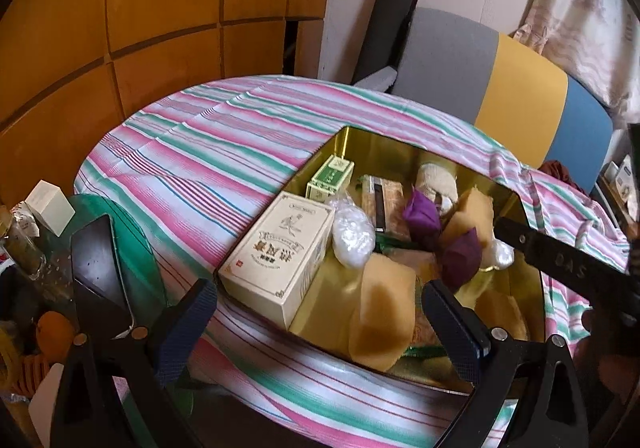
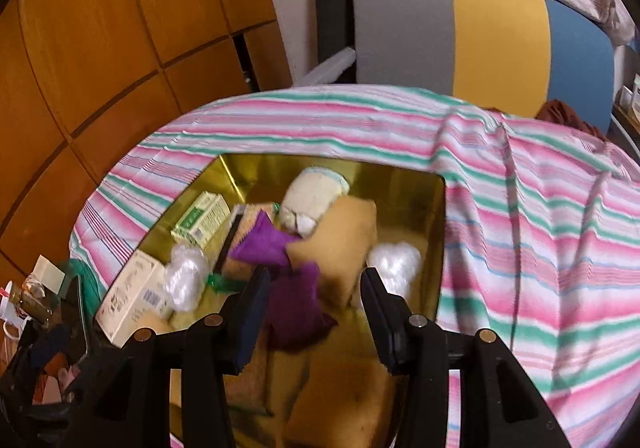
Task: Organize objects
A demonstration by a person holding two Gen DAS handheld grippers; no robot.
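Striped cloth (image 2: 540, 228) covers the table; below the right gripper (image 2: 316, 304), its jaws released and empty, a purple pouch (image 2: 298, 308) lies in the gold box (image 2: 438, 248). It looks soft and light; pinch its bunched middle.

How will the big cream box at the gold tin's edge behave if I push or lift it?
The cream box looks like rigid printed cardboard, so it should keep its shape and slide rather than roll. It appears to rest tilted on the gold tin rim, so a nudge may tip it. Its smooth faces could slip between pads.
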